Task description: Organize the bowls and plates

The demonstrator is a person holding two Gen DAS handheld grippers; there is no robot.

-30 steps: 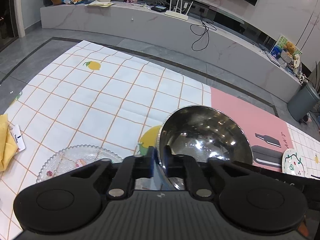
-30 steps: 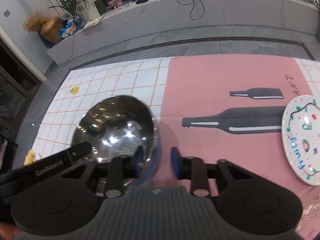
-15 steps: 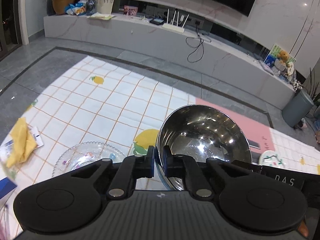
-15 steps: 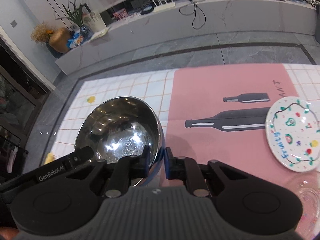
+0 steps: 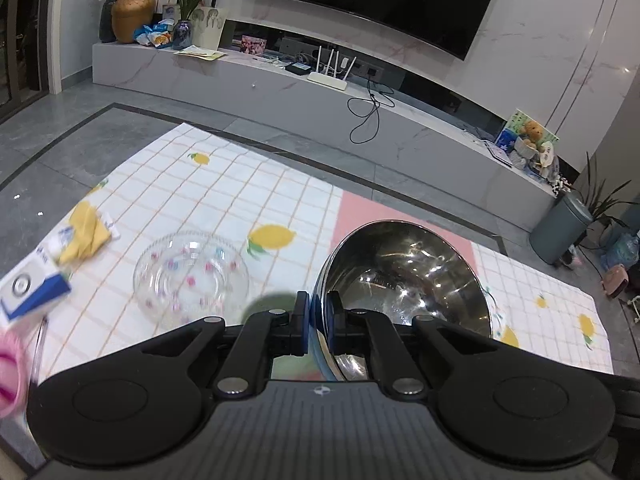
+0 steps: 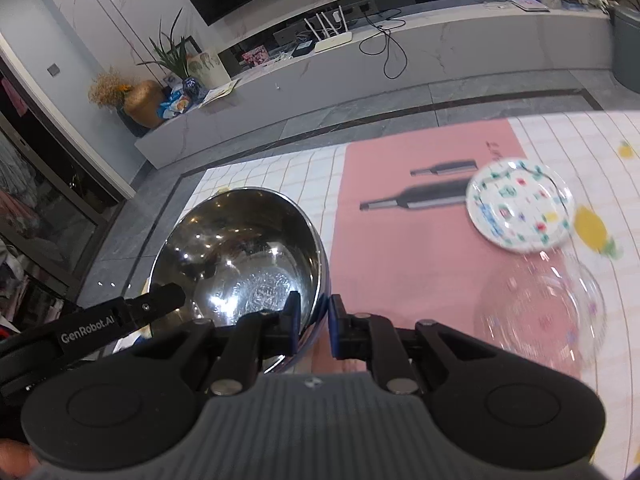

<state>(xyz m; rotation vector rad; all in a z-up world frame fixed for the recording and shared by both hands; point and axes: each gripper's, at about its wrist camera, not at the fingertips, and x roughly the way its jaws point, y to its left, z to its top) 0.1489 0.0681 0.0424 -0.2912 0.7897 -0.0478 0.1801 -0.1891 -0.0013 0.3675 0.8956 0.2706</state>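
Observation:
A shiny steel bowl (image 5: 404,276) hangs in the air above the mats, held by both grippers. My left gripper (image 5: 317,322) is shut on its near-left rim. In the right wrist view the same steel bowl (image 6: 240,256) fills the left middle, and my right gripper (image 6: 314,326) is shut on its right rim. The left gripper's arm (image 6: 120,316) shows at the bowl's left side there. A clear glass plate with coloured dots (image 5: 192,276) lies on the lemon-check mat (image 5: 200,200). A white painted plate (image 6: 520,206) lies at the pink mat's right edge, with a clear glass bowl (image 6: 540,308) nearer.
A yellow cloth (image 5: 86,232) and a blue-white box (image 5: 28,292) lie at the mat's left edge. The pink mat with bottle prints (image 6: 400,232) lies between the checked mats. A long TV bench (image 5: 320,100) runs behind, with a grey bin (image 5: 560,232) at right.
Both grippers have lifted the steel bowl higher off the mats, so the floor things look smaller and farther. The right gripper's jaws have come together on the bowl's rim.

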